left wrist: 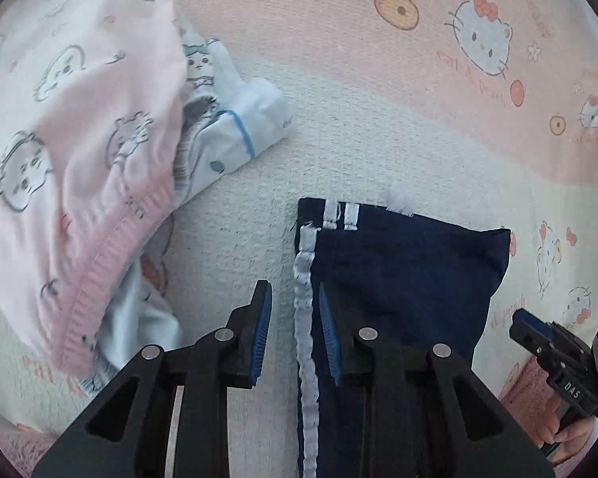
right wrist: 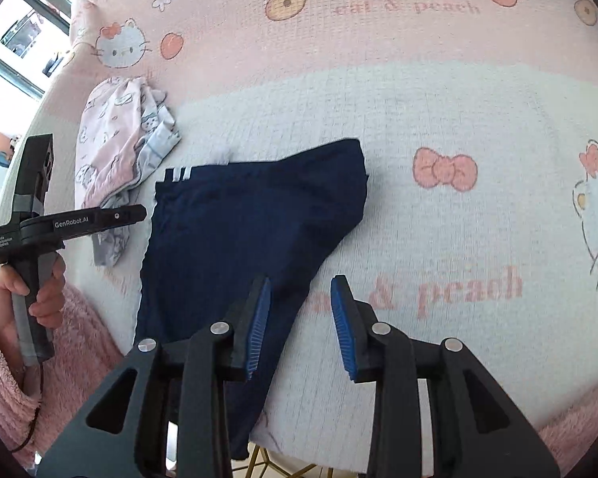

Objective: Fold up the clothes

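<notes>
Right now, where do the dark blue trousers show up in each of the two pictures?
Left wrist view: the dark blue trousers lie lower centre-right, their white stripe running between the left gripper's jaws.
Right wrist view: the dark blue trousers lie centre-left, under the left finger.
Shared landmark: the pink patterned garment, left of the trousers.

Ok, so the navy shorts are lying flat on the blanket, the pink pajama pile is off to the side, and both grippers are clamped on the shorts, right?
Not quite. The navy shorts do lie on the blanket with the pink pajama pile beside them, but neither the left gripper nor the right gripper is clamped on them: both wrist views show open jaws above the cloth.
</notes>
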`<state>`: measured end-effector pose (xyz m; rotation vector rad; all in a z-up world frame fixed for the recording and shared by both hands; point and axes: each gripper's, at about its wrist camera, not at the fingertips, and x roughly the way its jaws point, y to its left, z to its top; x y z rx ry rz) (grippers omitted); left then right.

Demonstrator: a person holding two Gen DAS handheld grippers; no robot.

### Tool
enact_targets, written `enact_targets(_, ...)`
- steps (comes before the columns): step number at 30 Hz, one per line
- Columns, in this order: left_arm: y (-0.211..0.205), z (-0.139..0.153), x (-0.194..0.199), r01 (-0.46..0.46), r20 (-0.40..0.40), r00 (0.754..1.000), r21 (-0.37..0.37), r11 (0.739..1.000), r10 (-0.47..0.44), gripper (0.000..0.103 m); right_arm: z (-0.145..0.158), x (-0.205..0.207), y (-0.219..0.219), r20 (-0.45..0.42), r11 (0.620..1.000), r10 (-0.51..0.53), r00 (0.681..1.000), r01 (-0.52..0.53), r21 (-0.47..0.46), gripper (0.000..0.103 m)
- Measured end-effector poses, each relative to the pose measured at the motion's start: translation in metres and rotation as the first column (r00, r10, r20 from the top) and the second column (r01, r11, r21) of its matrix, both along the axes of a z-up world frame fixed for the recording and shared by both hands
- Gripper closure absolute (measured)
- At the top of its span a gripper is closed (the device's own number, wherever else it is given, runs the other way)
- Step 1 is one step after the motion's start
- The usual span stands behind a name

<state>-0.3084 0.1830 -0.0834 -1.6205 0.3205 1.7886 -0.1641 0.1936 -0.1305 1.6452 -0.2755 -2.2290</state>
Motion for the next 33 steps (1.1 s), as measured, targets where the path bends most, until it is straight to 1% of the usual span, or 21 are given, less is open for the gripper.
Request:
enact_targets(1, 0.003, 0.000, 0.001, 0.016, -0.006, 1.000, 0.006, 1.000, -0.016, 0.077, -0.002, -0.005, 0.001, -0.010, 1.000, -0.005, 1.000, 0.005, 0.006, 0.071)
enact_targets(3, 0.006, -0.003, 0.006, 0.034, -0.033, 0.999, -0.011, 0.999, -0.034, 0.077, -0.008, -0.019, -0.002, -0.028, 1.000, -0.016, 0.999, 0.017, 0.021, 0.071)
enact_targets(4, 0.007, -0.004, 0.008, 0.042, -0.046, 0.998, -0.019, 0.999, -0.043, 0.082, -0.012, -0.026, -0.007, -0.033, 0.999, -0.018, 0.999, 0.019, 0.032, 0.071)
enact_targets(5, 0.007, -0.005, 0.008, 0.045, -0.052, 0.998, -0.019, 0.999, -0.046, 0.096, -0.016, -0.033, -0.011, -0.036, 0.999, -0.017, 0.999, 0.019, 0.043, 0.071)
enact_targets(8, 0.008, -0.006, 0.005, 0.061, -0.067, 0.996, -0.018, 0.998, -0.062, 0.096, -0.030, -0.047, -0.020, -0.032, 0.996, 0.008, 0.999, -0.005, 0.087, 0.071)
enact_targets(11, 0.012, -0.006, 0.002, 0.059, -0.084, 0.995, -0.018, 0.998, -0.060, 0.096, -0.037, -0.053, -0.011, -0.034, 0.991, 0.019, 0.999, -0.015, 0.135, 0.071)
enact_targets(13, 0.013, -0.009, 0.000, 0.068, -0.088, 0.994, -0.035, 0.997, -0.071, 0.095, -0.039, -0.054, -0.006, -0.040, 0.993, 0.006, 0.999, -0.001, 0.118, 0.071)
enact_targets(15, 0.016, -0.011, 0.000, 0.077, -0.084, 0.993, -0.040, 0.996, -0.080, 0.095, -0.040, -0.055, 0.000, -0.040, 0.995, -0.014, 0.999, 0.018, 0.102, 0.074)
enact_targets(19, 0.030, -0.008, 0.003, 0.121, -0.138, 0.982, -0.047, 0.992, -0.126, 0.095, -0.039, -0.057, 0.008, -0.049, 0.994, -0.046, 0.998, 0.051, 0.101, 0.075)
enact_targets(21, 0.034, -0.005, 0.000, 0.118, -0.154, 0.980, -0.043, 0.992, -0.123, 0.095, -0.038, -0.059, 0.014, -0.055, 0.993, -0.076, 0.996, 0.081, 0.086, 0.075)
enact_targets(23, 0.037, -0.006, -0.004, 0.100, -0.160, 0.981, -0.044, 0.994, -0.106, 0.095, -0.037, -0.064, 0.018, -0.055, 0.991, -0.104, 0.993, 0.108, 0.072, 0.074)
enact_targets(25, 0.039, -0.013, -0.009, 0.084, -0.119, 0.989, -0.041, 0.996, -0.088, 0.094, -0.037, -0.068, 0.022, -0.052, 0.990, -0.127, 0.991, 0.130, 0.060, 0.073)
enact_targets(26, 0.038, -0.016, -0.011, 0.079, -0.104, 0.991, -0.044, 0.996, -0.083, 0.089, -0.038, -0.069, 0.024, -0.045, 0.990, -0.131, 0.990, 0.134, 0.052, 0.073)
enact_targets(27, 0.038, -0.018, -0.013, 0.072, -0.091, 0.993, -0.044, 0.996, -0.076, 0.088, -0.038, -0.068, 0.026, -0.040, 0.989, -0.137, 0.990, 0.139, 0.044, 0.073)
enact_targets(29, 0.025, -0.003, -0.012, 0.016, -0.094, 0.995, -0.010, 1.000, -0.017, 0.086, -0.033, -0.063, 0.031, -0.037, 0.987, -0.154, 0.987, 0.155, 0.030, 0.073)
enact_targets(31, 0.011, 0.013, -0.009, -0.043, -0.094, 0.995, 0.026, 0.999, 0.045, 0.085, -0.025, -0.045, 0.029, -0.022, 0.988, -0.156, 0.988, 0.155, -0.007, 0.073)
enact_targets(32, -0.003, 0.022, -0.003, -0.102, -0.083, 0.991, 0.057, 0.993, 0.106, 0.083, -0.021, -0.034, 0.027, -0.010, 0.988, -0.150, 0.989, 0.150, -0.033, 0.073)
enact_targets(33, -0.017, 0.025, 0.004, -0.144, -0.046, 0.988, 0.065, 0.987, 0.148, 0.079, -0.017, -0.023, 0.025, 0.001, 0.988, -0.144, 0.990, 0.144, -0.058, 0.073)
